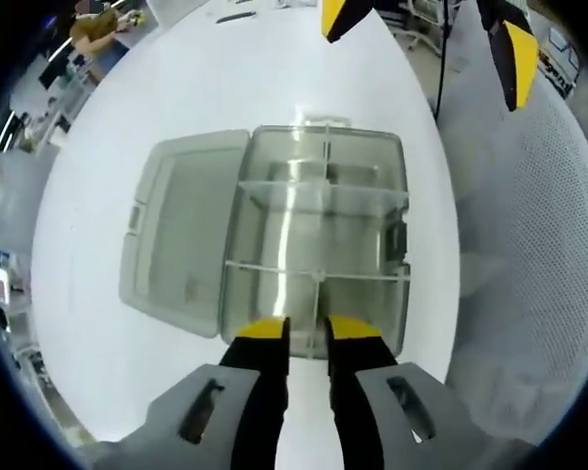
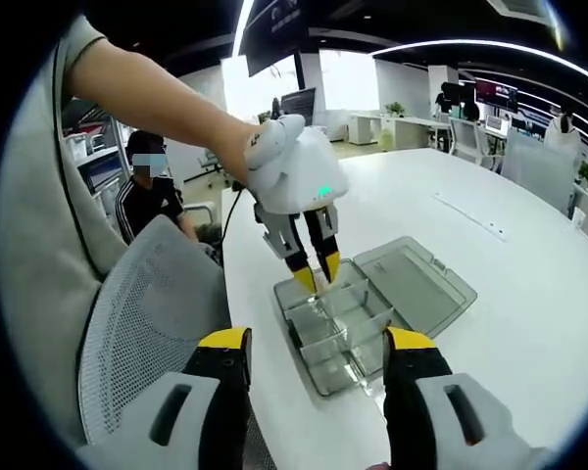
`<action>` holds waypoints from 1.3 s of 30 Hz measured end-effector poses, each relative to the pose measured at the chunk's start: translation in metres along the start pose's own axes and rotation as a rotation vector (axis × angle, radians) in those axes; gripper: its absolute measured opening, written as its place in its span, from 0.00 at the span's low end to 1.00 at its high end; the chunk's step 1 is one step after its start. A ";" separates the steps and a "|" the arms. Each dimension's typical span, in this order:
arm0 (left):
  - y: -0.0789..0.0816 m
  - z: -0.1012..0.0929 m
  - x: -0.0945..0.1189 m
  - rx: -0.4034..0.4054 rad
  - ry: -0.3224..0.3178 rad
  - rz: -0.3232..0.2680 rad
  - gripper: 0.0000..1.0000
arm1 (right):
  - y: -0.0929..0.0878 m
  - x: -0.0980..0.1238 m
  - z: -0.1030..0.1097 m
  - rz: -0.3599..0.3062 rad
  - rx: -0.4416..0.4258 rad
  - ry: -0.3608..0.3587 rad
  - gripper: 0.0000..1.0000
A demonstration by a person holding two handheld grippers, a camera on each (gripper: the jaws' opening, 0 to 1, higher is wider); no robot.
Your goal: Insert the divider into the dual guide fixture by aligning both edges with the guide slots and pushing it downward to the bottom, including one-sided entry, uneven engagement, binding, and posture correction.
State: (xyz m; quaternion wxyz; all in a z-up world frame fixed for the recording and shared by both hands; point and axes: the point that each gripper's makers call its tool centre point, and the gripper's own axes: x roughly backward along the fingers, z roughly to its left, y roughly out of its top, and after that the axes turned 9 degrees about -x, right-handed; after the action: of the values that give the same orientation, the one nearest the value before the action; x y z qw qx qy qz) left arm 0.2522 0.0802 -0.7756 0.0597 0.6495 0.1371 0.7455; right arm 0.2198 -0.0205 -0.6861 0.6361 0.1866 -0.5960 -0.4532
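left claw (image 1: 307, 331) narrow on the thin clear divider (image 1: 314, 277) in the box (image 1: 372, 157), right claw (image 2: 314, 345) wide and idle above the bench (image 2: 529, 294); one-handed push risks cocking and binding.

Left tool (image 1: 307, 331) grip on divider (image 1: 314, 277) unclear.

White table (image 1: 127, 137) carries clear plastic compartment box (image 1: 318, 255), hinged lid (image 1: 181, 240) flat open beside it; box directly ahead of left gripper (image 1: 307, 331) tips.
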 end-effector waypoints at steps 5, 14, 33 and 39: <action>0.004 0.002 0.006 0.009 0.018 -0.023 0.14 | 0.000 0.000 0.000 0.002 -0.002 0.002 0.51; 0.004 0.004 0.010 0.027 0.048 -0.044 0.17 | -0.001 -0.001 0.001 0.010 0.001 0.005 0.52; 0.005 0.007 0.028 0.094 0.135 -0.115 0.20 | -0.003 -0.001 0.002 0.029 0.000 0.012 0.52; 0.005 0.004 0.032 0.128 0.155 -0.138 0.20 | -0.005 -0.003 0.002 0.036 -0.001 0.014 0.53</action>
State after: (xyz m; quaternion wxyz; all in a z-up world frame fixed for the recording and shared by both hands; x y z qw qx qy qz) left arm 0.2521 0.0845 -0.7430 0.0584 0.5813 0.2331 0.7774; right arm 0.2166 -0.0204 -0.6912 0.6482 0.1787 -0.5946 -0.4408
